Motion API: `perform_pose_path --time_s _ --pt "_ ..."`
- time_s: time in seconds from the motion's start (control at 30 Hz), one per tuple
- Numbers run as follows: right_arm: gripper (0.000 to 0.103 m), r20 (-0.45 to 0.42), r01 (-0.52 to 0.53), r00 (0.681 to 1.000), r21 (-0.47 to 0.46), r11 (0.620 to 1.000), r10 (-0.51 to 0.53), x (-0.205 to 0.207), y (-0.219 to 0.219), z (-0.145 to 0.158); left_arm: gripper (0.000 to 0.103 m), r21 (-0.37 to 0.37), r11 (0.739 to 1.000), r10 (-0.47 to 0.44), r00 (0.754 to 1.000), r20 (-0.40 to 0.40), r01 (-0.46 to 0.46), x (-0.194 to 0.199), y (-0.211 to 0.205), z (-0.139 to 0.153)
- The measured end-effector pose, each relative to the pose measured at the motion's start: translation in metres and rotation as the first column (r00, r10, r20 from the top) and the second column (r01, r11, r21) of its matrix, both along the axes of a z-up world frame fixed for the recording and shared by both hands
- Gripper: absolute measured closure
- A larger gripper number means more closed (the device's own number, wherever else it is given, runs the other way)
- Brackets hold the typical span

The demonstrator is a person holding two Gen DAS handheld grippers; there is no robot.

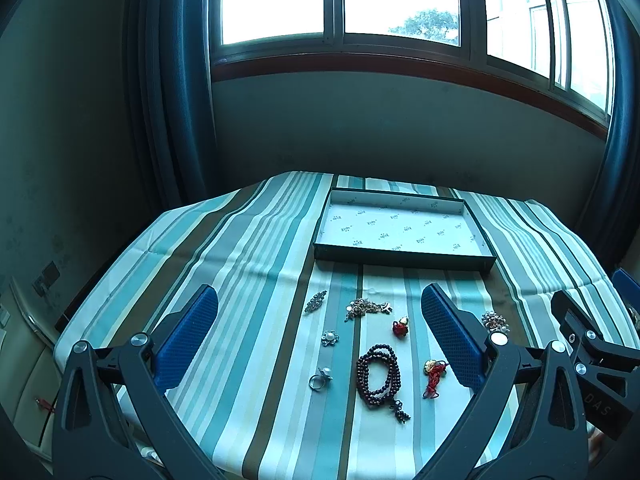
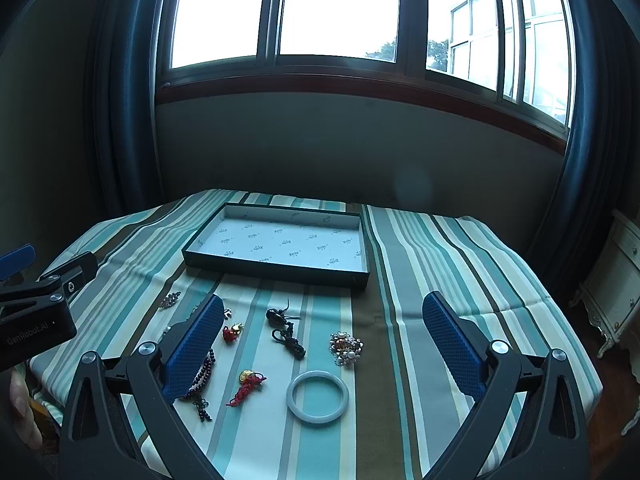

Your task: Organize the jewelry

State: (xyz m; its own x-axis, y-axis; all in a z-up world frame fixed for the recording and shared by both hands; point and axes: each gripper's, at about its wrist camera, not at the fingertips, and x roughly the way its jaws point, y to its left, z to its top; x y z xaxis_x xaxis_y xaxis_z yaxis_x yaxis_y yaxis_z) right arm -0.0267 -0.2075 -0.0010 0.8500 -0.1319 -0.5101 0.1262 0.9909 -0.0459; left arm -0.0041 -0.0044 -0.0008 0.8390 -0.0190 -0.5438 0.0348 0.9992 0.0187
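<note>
A shallow dark tray with a white patterned floor (image 1: 404, 256) (image 2: 276, 270) lies empty on the striped tablecloth. In front of it lie loose jewelry pieces: a dark bead bracelet (image 1: 379, 376), a ring (image 1: 319, 380), a pearl flower brooch (image 1: 330, 337), a chain (image 1: 366, 307), a red charm (image 1: 401, 327) (image 2: 233, 332), a red tassel charm (image 1: 434, 374) (image 2: 249, 385), a white bangle (image 2: 317, 397), a black cord pendant (image 2: 285, 332) and a cluster brooch (image 2: 346, 348) (image 1: 495, 321). My left gripper (image 1: 320, 312) and right gripper (image 2: 324, 314) hover open and empty above them.
A dark leaf brooch (image 1: 316, 301) lies at the left of the group. The table stands against a wall under a window, with blue curtains on both sides. A white cabinet (image 2: 616, 280) stands to the right. The right gripper's body (image 1: 588, 344) shows beside the left one.
</note>
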Motion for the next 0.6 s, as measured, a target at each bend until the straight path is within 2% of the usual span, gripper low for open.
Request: perform_pose_path --time_s 0.6 --pt "0.004 -0.001 -0.005 1.000 -0.006 1.000 0.005 0.0000 0.0017 0.0006 0.002 0.001 1.000 -0.002 1.000 -0.004 0.002 -0.0003 0.0009 -0.0001"
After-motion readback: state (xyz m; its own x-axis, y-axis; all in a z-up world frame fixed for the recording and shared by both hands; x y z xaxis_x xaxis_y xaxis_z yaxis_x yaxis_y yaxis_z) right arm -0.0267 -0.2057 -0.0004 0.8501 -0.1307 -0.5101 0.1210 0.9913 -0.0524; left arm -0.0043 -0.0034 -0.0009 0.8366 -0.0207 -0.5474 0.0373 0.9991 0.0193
